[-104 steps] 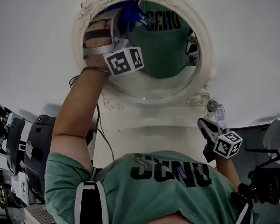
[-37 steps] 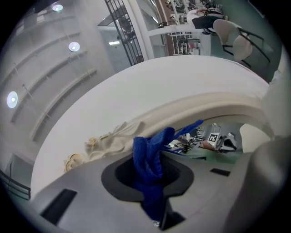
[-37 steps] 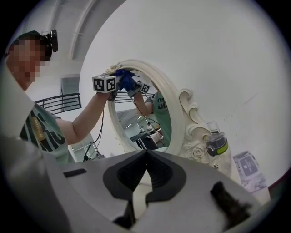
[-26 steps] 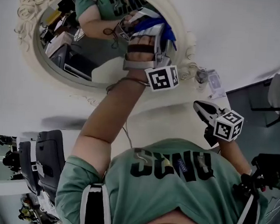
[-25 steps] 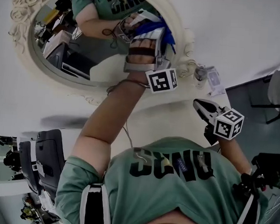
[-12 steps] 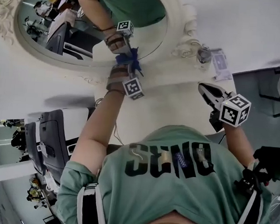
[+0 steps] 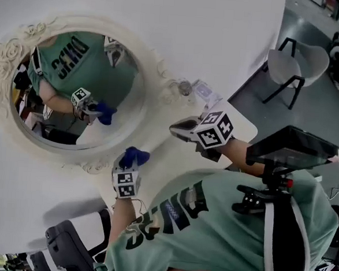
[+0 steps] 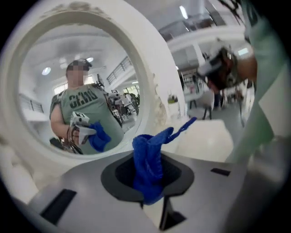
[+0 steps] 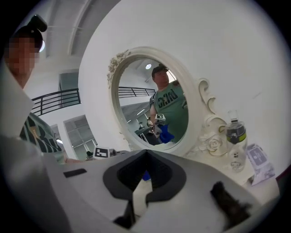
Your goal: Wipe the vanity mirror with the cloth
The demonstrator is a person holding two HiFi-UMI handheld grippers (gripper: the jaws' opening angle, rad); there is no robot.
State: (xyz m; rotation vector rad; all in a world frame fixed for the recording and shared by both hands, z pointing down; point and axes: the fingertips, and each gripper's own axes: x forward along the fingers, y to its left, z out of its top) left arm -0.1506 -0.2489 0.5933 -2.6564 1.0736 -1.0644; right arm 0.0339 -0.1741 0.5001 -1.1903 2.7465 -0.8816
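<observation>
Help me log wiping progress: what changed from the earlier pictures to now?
The left gripper, shut on the blue cloth throughout, came off the mirror and down below it. The right gripper stayed low over the table, holding nothing.

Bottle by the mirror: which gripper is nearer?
Right. In the head view the right gripper hangs just below the bottle, jaws together. The left gripper, shut on the cloth, is farther off, under the mirror.

White wall [image 7: 212,25], gry floor [image 7: 310,113], chair [image 7: 296,57]
</observation>
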